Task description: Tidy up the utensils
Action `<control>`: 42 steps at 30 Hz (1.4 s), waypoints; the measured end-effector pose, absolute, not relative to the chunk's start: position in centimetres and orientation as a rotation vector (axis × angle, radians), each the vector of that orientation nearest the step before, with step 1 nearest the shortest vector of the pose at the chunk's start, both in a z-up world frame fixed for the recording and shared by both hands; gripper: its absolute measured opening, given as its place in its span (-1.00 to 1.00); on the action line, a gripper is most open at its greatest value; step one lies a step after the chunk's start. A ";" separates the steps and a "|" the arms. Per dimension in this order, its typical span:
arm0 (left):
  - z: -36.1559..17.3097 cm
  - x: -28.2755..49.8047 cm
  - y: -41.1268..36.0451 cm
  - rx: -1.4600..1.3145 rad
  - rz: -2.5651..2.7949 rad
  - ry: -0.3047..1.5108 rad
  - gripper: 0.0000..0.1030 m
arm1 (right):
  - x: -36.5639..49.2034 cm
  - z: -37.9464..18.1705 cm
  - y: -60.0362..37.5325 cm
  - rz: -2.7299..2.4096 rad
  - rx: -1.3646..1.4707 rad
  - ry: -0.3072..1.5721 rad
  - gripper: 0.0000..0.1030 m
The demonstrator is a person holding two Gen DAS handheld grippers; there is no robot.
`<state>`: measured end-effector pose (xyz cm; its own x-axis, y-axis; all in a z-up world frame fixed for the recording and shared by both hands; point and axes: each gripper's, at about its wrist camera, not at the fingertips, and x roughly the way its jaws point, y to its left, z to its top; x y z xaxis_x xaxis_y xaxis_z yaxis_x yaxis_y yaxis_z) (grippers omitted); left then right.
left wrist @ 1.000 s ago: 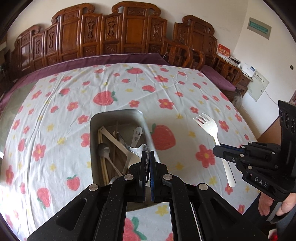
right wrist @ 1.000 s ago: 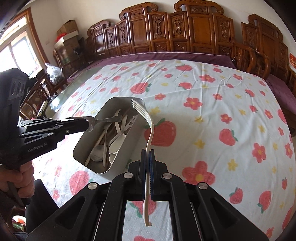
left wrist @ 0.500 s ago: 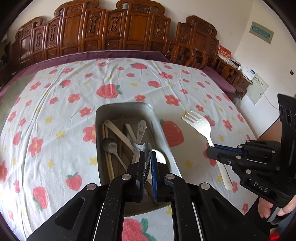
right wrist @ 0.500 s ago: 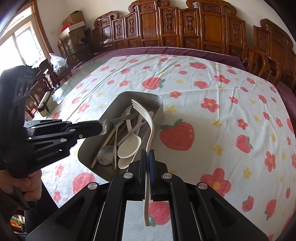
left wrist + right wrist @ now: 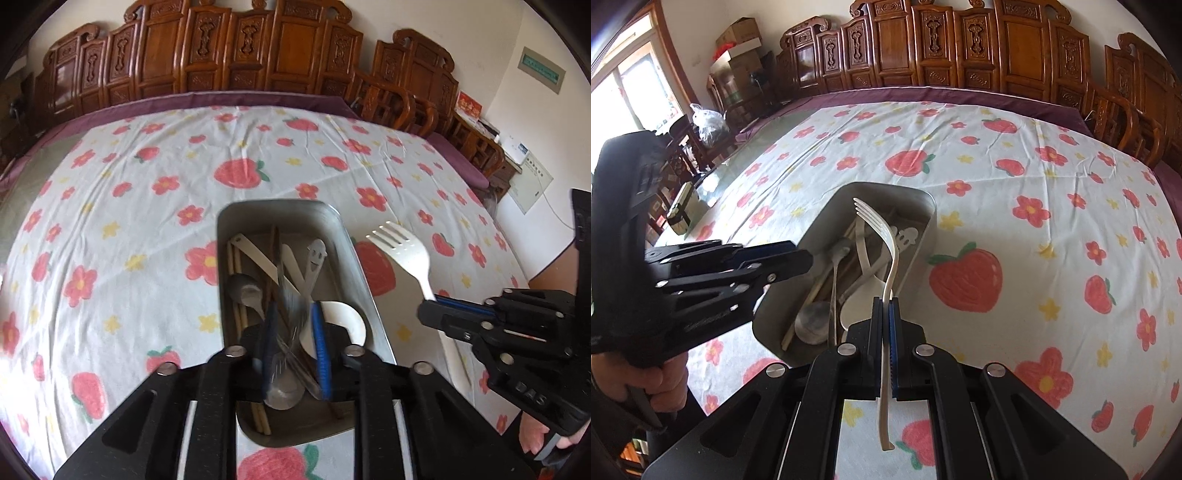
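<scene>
The left gripper (image 5: 293, 339) is held over the near end of the metal tray (image 5: 360, 266), its jaws having just been opening and now parted. Between them a blurred metal utensil (image 5: 290, 299) is seen, perhaps a fork; the pads do not appear to press on it, though the blur leaves this uncertain. Spoons, chopsticks and a smiley-faced utensil (image 5: 316, 254) are lying in the tray. The right gripper (image 5: 886, 306) is clamped tight on the handle of a white fork (image 5: 882, 229), which is held upright with its tines curving over the tray's right rim. The tray is set on a strawberry-print cloth (image 5: 1015, 206). A hand (image 5: 661, 384) is seen gripping the left tool's handle.
</scene>
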<state>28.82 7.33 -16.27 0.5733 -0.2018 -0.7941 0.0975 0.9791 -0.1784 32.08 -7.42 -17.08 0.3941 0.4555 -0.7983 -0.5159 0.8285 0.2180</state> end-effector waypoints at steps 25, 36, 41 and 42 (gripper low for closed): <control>-14.2 26.0 13.3 -0.097 -0.030 0.903 -0.28 | 36.3 -19.1 -0.1 0.636 -0.022 1.021 -0.79; -9.9 22.3 10.9 -0.074 -0.007 0.815 0.39 | 31.3 -13.3 -6.4 0.595 0.017 0.856 -0.30; -6.7 19.6 8.4 -0.048 -0.010 0.749 0.73 | 26.1 -8.0 -11.4 0.554 0.017 0.701 0.01; -5.9 18.8 7.7 -0.043 -0.014 0.729 0.77 | 25.1 -7.1 -12.4 0.546 0.017 0.676 0.07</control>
